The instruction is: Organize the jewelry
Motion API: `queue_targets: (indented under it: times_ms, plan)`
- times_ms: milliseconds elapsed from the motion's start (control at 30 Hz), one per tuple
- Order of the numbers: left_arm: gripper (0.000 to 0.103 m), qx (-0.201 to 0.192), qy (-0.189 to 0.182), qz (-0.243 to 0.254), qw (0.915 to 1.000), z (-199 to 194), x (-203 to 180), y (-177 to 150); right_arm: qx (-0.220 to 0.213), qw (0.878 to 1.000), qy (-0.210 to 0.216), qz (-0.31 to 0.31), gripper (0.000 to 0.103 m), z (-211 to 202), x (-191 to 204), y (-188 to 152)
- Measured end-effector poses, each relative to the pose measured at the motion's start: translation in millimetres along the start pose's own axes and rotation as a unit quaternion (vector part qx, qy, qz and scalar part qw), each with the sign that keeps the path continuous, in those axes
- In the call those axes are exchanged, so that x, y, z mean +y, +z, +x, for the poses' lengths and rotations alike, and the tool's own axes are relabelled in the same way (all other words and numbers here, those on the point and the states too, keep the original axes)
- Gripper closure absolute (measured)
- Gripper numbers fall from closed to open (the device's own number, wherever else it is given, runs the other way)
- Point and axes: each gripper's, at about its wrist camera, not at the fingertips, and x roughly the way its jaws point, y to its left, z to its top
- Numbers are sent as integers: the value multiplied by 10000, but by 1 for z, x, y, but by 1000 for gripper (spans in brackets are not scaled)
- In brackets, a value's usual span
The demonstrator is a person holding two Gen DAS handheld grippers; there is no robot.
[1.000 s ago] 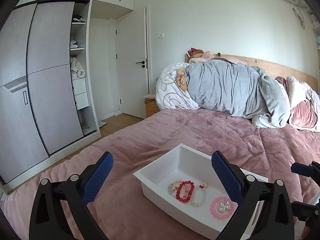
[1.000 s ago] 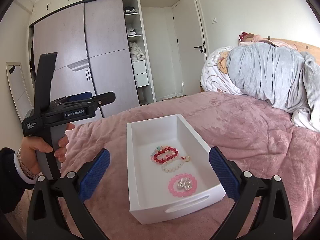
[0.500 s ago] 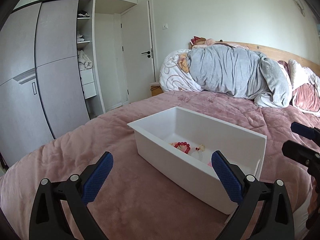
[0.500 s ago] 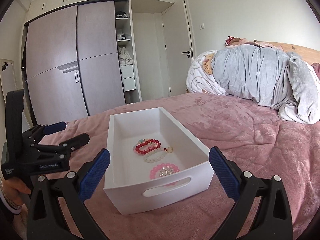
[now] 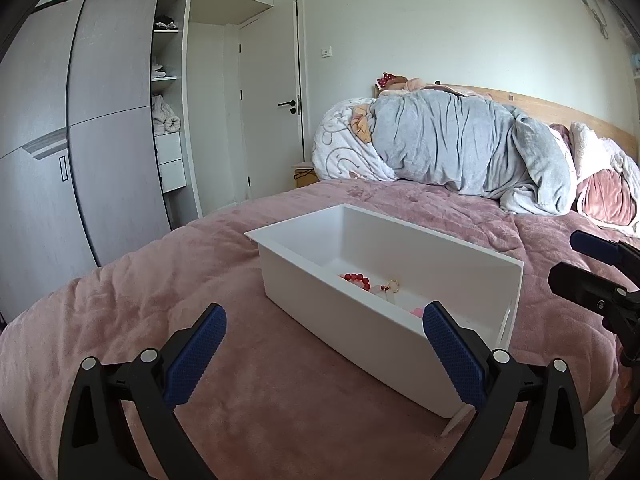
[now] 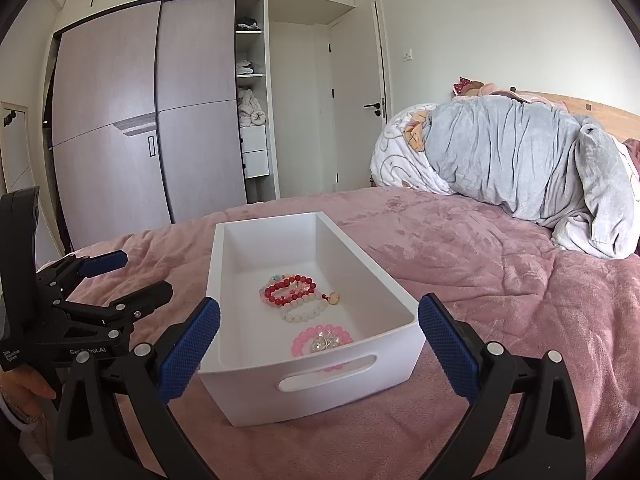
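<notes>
Both grippers have dropped lower and drawn back from the white box (image 6: 312,364), so the left wrist view now looks across its long side rather than down into it. The box sits on the pink bedspread (image 6: 500,280). Inside lie a red bracelet (image 6: 290,289), a white bracelet (image 6: 306,310) and a pink bracelet (image 6: 322,338). The left gripper (image 5: 324,354) and the right gripper (image 6: 320,346) both stay spread wide, holding nothing. Each hovers near the box without touching it.

Left gripper (image 5: 324,344) and right gripper (image 6: 318,334) both hover level with jaws spread wide and nothing between them, a hand (image 6: 28,386) clutching the left one's handle.
</notes>
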Motion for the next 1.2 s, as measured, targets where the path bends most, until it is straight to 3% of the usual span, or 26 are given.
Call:
queue_targets:
  times_ms: [1200]
  plan:
    - [3, 96, 9, -86, 9999, 6, 1, -4, -21, 9999, -88, -43, 5, -1, 0, 1]
